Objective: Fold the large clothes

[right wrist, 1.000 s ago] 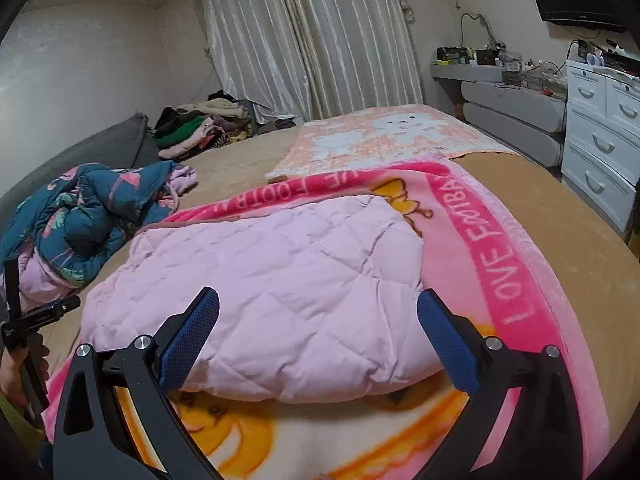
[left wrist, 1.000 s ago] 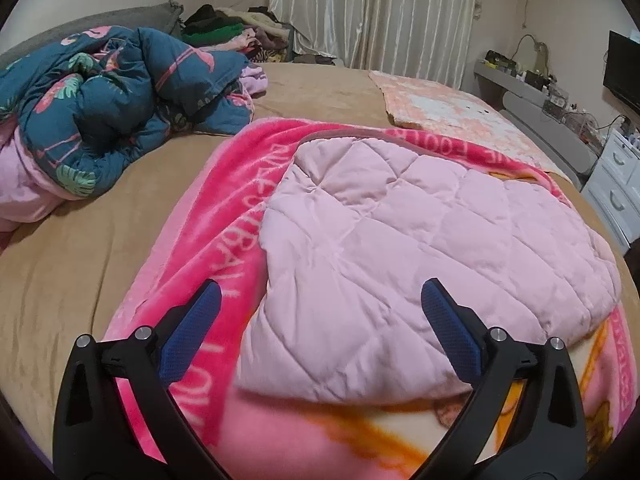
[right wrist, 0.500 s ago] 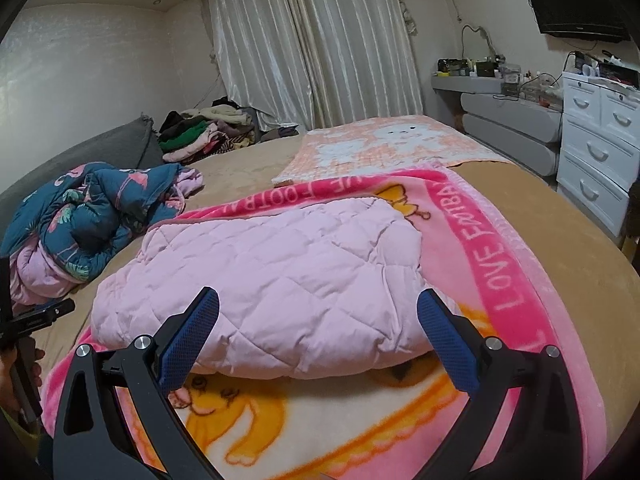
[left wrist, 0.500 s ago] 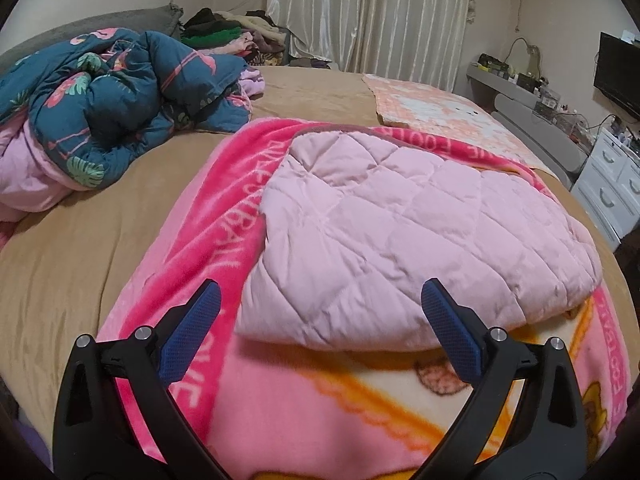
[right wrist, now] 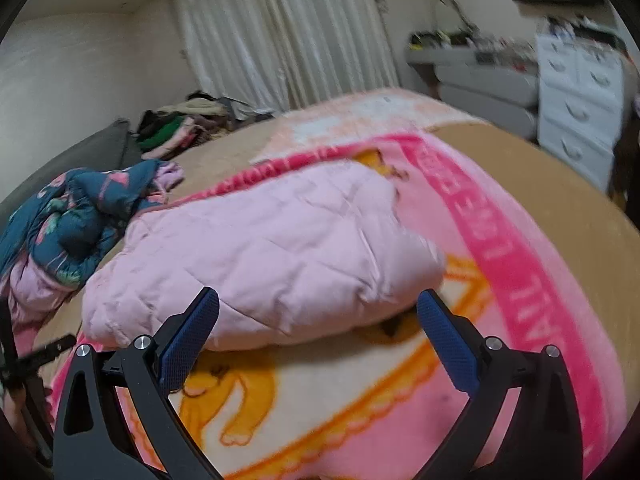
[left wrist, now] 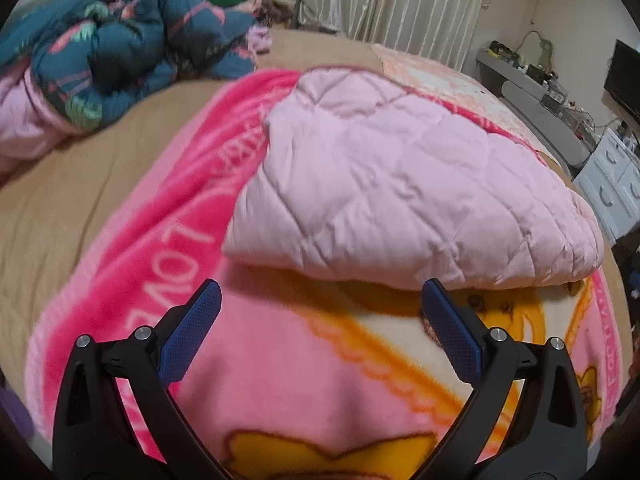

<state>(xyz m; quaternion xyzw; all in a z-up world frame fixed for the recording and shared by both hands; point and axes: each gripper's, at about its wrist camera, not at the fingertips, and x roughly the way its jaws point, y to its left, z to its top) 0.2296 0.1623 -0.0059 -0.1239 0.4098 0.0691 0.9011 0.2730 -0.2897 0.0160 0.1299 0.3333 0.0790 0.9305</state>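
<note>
While both views are smeared by motion blur, the layout reads clearly enough. At far left, a crumpled dark-teal floral comforter (left wrist: 132,44) lies heaped on the tan bed (left wrist: 80,184), well apart from the folded garment. Next comes the bright pink blanket (left wrist: 168,216) with white lettering along its border and orange cartoon figures in its middle, spread flat over the bed. On it rests the pale pink quilted garment (left wrist: 400,184), folded into a thick pad with its near edge doubled over. The left hand-held gripper (left wrist: 320,334) hangs above the blanket just short of that near edge, its blue-padded fingers (left wrist: 192,336) spread wide and holding nothing. The right hand-held gripper (right wrist: 318,338) is likewise spread wide and empty, with the garment (right wrist: 264,252) just beyond its tips. Farther right stand a white chest of drawers (right wrist: 580,104) and, behind the bed, pale curtains (right wrist: 280,36).
</note>
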